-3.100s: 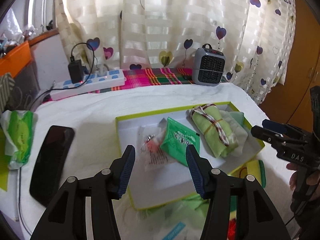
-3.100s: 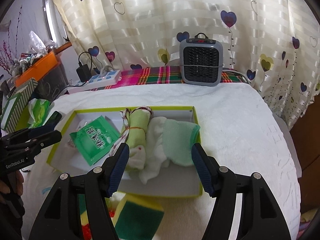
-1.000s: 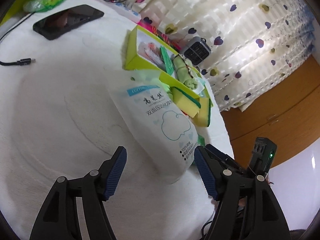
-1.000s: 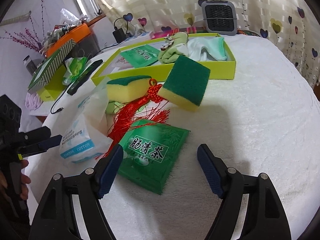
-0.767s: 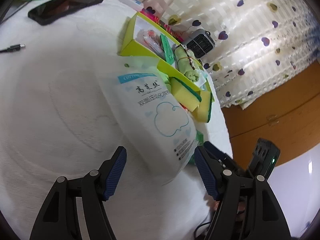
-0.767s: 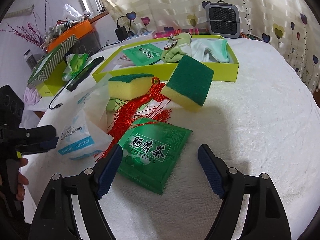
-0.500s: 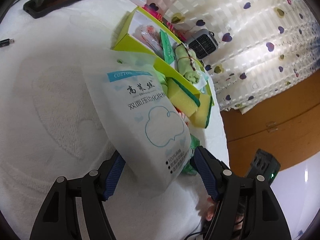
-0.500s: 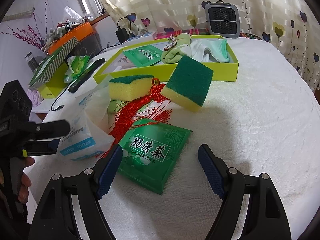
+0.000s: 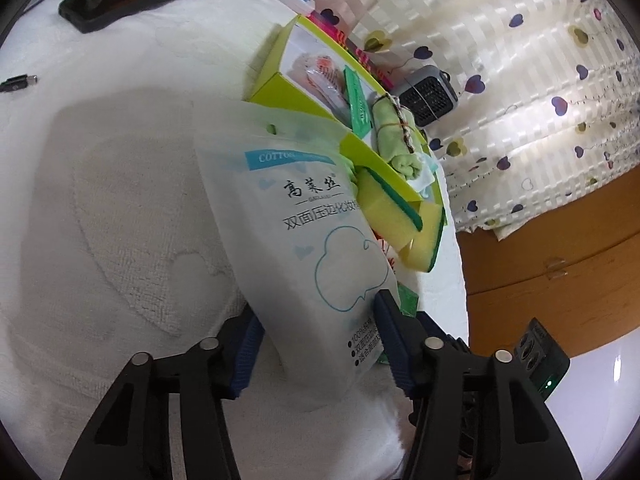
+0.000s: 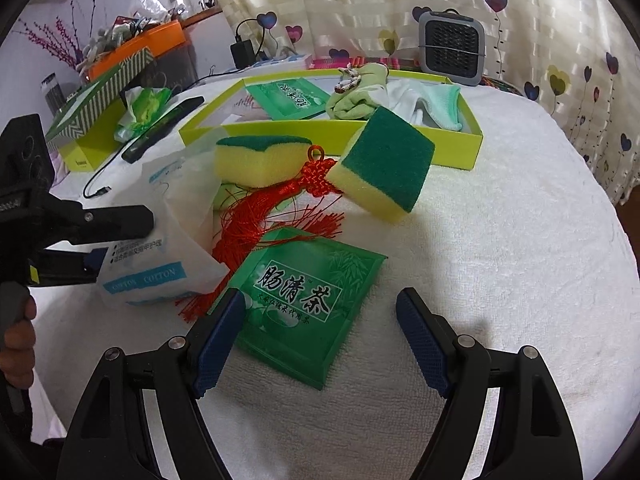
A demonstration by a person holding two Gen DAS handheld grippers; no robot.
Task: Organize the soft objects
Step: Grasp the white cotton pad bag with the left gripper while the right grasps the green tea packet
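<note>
Cotton-pad pouch [image 9: 316, 236], white with blue print, lies on the white towel-covered worktop [image 9: 120, 200], its near end between the pads of the left gripper [image 9: 318, 344], whose jaws have just been closing and now meet its sides. Beyond it sit two yellow-green sponges [image 10: 384, 164], a red tassel [image 10: 280, 208] and the lime tray [image 10: 460, 144]. The right gripper [image 10: 320, 340] hangs wide open over a green tea packet [image 10: 304, 308], holding nothing.
</note>
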